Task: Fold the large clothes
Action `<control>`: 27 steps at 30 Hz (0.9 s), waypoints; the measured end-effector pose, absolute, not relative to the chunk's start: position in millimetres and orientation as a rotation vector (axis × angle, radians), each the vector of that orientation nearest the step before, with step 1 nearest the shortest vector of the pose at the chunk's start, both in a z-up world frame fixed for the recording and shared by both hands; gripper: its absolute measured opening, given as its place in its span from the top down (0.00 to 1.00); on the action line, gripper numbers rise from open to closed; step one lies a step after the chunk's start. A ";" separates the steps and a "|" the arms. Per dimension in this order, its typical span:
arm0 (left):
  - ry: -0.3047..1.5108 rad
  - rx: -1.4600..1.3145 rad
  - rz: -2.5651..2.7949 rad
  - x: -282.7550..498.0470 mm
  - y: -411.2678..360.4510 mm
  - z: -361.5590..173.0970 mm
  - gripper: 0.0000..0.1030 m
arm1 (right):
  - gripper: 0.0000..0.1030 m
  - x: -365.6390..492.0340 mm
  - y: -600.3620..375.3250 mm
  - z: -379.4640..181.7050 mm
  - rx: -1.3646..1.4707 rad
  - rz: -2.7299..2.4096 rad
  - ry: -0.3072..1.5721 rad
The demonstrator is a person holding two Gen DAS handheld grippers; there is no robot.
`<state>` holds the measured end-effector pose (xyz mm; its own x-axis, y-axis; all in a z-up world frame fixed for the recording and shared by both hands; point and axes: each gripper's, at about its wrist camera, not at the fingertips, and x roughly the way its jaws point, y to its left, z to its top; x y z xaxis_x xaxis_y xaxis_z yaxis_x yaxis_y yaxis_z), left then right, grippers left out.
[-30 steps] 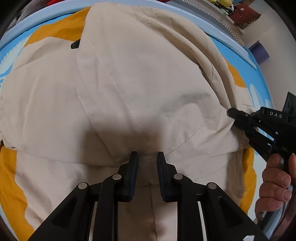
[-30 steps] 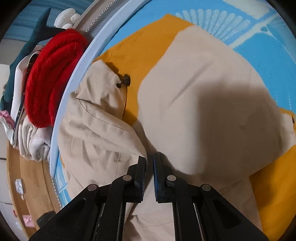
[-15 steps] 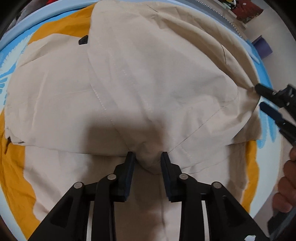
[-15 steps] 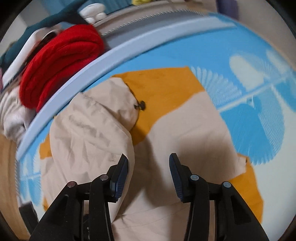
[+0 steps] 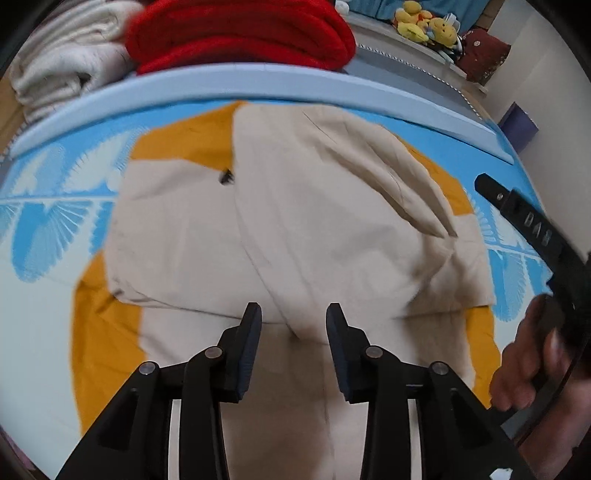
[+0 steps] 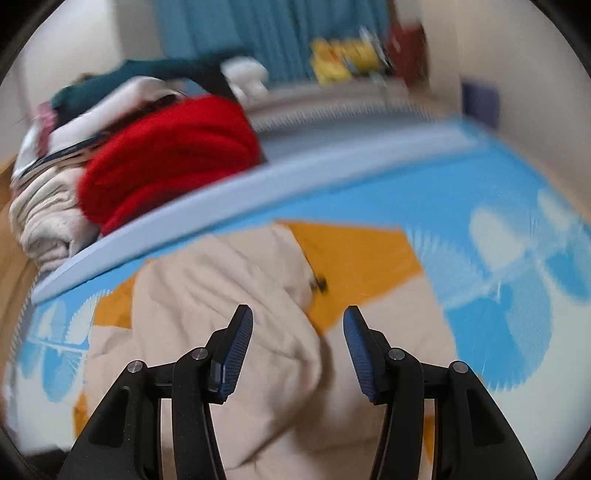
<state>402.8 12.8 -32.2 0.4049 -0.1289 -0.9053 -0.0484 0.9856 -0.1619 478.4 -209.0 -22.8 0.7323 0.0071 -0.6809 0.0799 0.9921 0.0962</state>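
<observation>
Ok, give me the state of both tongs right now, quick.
Left tongs: open, empty, above the beige garment.
Right tongs: open, empty, above the same garment.

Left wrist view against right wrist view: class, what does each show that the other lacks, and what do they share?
Only the left wrist view shows the right tongs from outside and the hand gripping them. Only the right wrist view shows the teal garment behind the pile. Both show the beige jacket, its orange lining and the red knit.

Red knit (image 5: 240,33) beside cream blanket (image 5: 62,66); yellow plushies (image 5: 428,27).
</observation>
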 end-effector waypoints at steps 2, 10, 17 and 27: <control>1.156 -0.192 -0.048 401.4 22.6 -28.1 0.68 | 0.49 472.0 -190.8 -24.5 0.050 0.003 0.713; 1.148 -0.214 -0.071 394.6 37.1 -19.0 0.69 | 0.49 493.8 -166.9 -139.8 -0.033 0.066 1.186; 1.082 -0.194 -0.097 375.6 39.6 8.5 0.69 | 0.49 482.0 -161.8 -111.6 -0.108 0.085 1.125; 0.830 -0.093 -0.054 313.9 28.6 75.8 0.72 | 0.49 395.7 -186.8 26.9 -0.096 0.112 0.663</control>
